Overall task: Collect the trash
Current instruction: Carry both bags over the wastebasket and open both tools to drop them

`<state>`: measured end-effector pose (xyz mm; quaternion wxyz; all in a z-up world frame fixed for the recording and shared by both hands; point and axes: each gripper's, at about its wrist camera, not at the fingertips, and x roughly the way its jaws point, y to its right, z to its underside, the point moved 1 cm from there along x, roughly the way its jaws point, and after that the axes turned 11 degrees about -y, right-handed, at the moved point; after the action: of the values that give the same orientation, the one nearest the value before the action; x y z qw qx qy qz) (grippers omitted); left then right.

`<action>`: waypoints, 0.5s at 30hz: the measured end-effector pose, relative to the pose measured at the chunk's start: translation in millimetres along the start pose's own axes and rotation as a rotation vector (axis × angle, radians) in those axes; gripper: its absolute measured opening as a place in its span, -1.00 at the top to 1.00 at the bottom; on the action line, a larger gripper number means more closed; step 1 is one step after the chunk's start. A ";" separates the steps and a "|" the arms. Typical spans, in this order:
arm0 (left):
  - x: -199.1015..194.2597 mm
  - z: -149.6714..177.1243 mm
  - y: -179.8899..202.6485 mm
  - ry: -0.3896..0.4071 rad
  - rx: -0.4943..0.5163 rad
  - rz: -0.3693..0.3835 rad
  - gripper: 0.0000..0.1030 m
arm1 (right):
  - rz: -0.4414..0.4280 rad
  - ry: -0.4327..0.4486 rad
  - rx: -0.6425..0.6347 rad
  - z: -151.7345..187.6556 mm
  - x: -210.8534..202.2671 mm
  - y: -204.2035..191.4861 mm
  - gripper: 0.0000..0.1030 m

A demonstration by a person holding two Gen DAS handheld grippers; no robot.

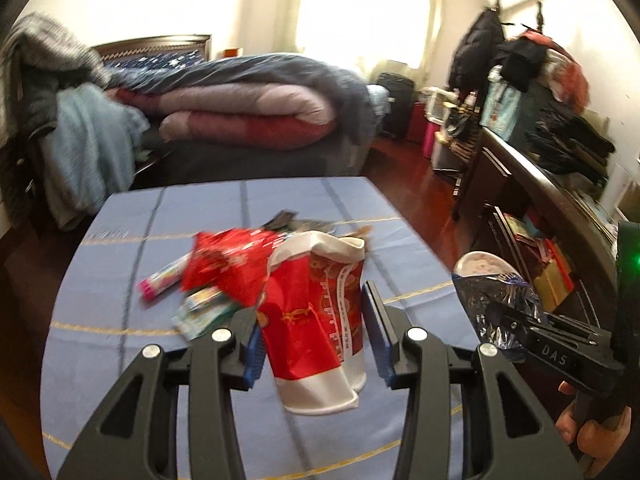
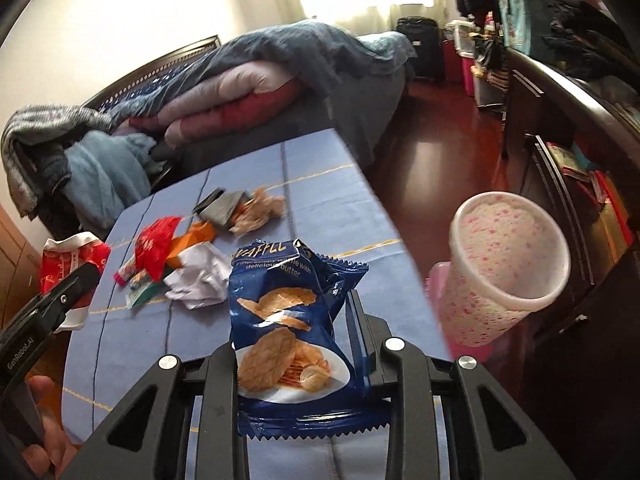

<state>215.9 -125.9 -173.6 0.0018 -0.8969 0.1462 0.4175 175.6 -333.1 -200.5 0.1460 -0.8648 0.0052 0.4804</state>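
In the left wrist view my left gripper (image 1: 312, 320) is shut on a crushed red-and-white paper cup (image 1: 316, 312), which hangs above the blue tablecloth (image 1: 160, 248). My right gripper (image 2: 294, 320) is shut on a blue waffle wrapper (image 2: 288, 320), also held above the table. More trash lies on the cloth: a red wrapper (image 2: 154, 246), crumpled white paper (image 2: 200, 276), a grey wrapper (image 2: 222, 208) and a pink tube (image 1: 162, 280). A white bin with pink speckles (image 2: 508, 256) stands beside the table's right edge. The right gripper with the wrapper (image 1: 492, 300) also shows at the right of the left wrist view.
Behind the table is a bed piled with folded quilts (image 1: 248, 104). A dark cabinet (image 2: 560, 128) with clothes on top runs along the right wall. Red wooden floor (image 2: 436, 152) lies between table and cabinet. A person's hand (image 1: 580, 428) grips the right tool.
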 end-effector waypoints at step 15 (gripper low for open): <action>55.3 -46.8 142.1 -0.022 0.244 0.195 0.15 | 0.146 0.056 0.183 -18.2 -15.0 111.1 0.44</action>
<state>247.1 -282.2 -167.7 0.0721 -0.8668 0.2821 0.4048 166.0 -446.1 -206.5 0.1889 -0.8584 0.1159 0.4626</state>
